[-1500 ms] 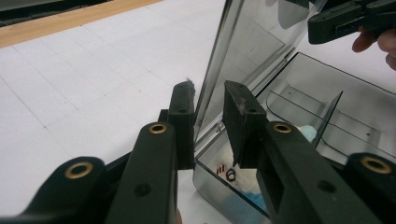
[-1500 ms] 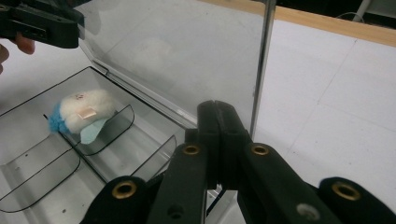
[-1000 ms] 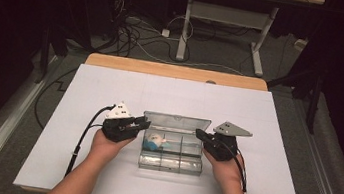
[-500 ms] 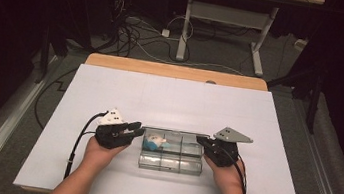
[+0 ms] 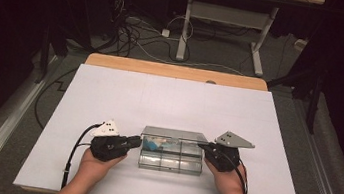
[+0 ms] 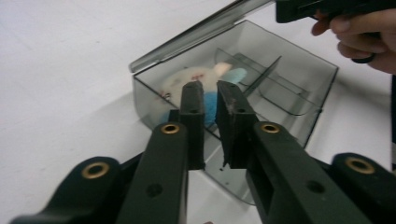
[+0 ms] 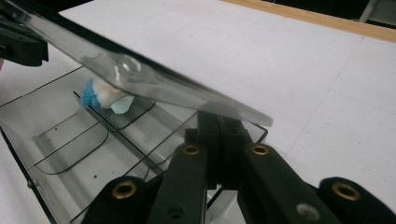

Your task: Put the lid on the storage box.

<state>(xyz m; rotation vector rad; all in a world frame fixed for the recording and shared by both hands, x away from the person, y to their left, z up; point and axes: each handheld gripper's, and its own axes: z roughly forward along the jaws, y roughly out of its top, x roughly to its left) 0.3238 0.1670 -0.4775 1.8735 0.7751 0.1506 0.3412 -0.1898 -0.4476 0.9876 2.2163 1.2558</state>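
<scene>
Biggest thing here is the white table (image 5: 159, 100), taking up most of the middle of the high view, with a strip of wooden edge (image 5: 173, 70) along its top. Sitting low and center on it is the clear smoky plastic box (image 5: 171, 156), divided into compartments, its lid (image 7: 140, 77) tipped partway down over it. In my right gripper view the lid runs from the upper left down toward the center, just above my jaws.

My left gripper (image 5: 132, 142) is at the box's left end in the high view. Its jaws have just been closing, and in my left gripper view they stand narrowly apart with a slim gap, nothing pinched between them, pointing at the box wall.

My right gripper (image 5: 203, 147) is at the box's right end, jaws pressed together right by the box rim under the lid; can't tell if they pinch anything.

Smallest bit: a white and blue little toy (image 6: 205, 86) in the box's left compartment, upper center of my left gripper view.
</scene>
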